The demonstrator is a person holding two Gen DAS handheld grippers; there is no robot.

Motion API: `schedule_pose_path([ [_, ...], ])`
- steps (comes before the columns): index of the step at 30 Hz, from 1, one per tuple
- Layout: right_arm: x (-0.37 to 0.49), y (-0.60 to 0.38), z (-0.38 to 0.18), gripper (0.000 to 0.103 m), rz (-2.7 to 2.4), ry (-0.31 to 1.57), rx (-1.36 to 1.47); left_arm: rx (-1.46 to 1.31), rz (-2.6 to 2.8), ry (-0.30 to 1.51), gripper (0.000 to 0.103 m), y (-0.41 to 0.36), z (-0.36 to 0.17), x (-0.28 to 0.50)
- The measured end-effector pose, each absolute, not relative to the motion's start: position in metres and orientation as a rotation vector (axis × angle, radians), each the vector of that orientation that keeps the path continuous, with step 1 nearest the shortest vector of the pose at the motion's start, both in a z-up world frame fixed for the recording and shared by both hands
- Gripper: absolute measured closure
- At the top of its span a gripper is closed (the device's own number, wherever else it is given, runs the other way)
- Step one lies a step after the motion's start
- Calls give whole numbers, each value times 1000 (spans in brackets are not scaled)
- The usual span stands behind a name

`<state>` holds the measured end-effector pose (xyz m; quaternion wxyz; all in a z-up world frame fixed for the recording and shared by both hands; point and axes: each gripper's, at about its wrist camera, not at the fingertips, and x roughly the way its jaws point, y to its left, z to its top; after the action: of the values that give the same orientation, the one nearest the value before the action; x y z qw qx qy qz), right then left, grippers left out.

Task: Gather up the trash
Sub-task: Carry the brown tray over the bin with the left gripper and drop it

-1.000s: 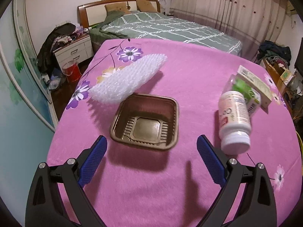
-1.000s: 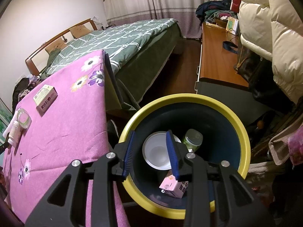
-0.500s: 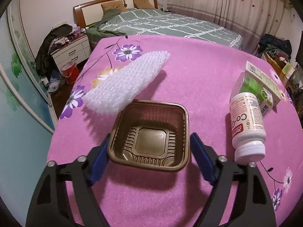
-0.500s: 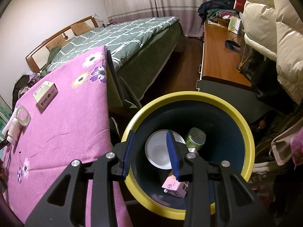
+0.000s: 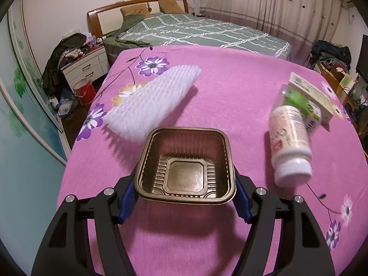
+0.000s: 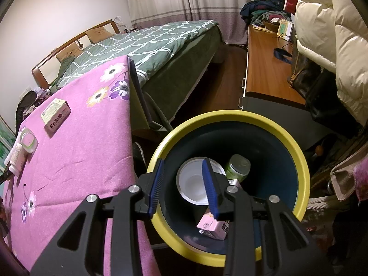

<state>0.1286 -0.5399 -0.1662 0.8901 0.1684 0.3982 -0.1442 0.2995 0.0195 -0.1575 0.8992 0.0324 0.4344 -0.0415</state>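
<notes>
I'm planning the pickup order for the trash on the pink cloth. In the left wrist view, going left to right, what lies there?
White foam netting → brown plastic tray, sitting between the left tongs → white bottle lying on its side. The items behind the bottle overlap it, so I leave them out.

A green checked bed point(image 5: 202, 34) is lying far beyond the fingers. A white nightstand point(image 5: 86, 65) is standing off to their far left, a red bucket point(image 5: 84, 90) sitting below it. A cream puffer coat point(image 6: 333, 30) is hanging to their upper right.
</notes>
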Motion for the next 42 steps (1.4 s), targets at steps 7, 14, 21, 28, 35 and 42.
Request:
schedule_pose_path([
  [7, 127, -540, -166, 70, -294, 823, 350, 91, -126, 837, 35, 7, -133, 254],
  [14, 120, -544, -162, 70, -293, 806, 358, 130, -243, 766, 35, -31, -96, 212],
  [21, 109, -557, -159, 70, -303, 790, 377, 174, -438, 705, 35, -114, -70, 193],
  [28, 82, -582, -150, 70, -338, 752, 399, 220, -658, 705, 35, -219, -66, 191],
  [35, 59, -607, -151, 69, -383, 741, 417, 309, -827, 731, 35, -326, -75, 184],
  [42, 38, -626, -152, 64, -418, 726, 432, 395, -951, 793, 35, -423, -101, 179],
])
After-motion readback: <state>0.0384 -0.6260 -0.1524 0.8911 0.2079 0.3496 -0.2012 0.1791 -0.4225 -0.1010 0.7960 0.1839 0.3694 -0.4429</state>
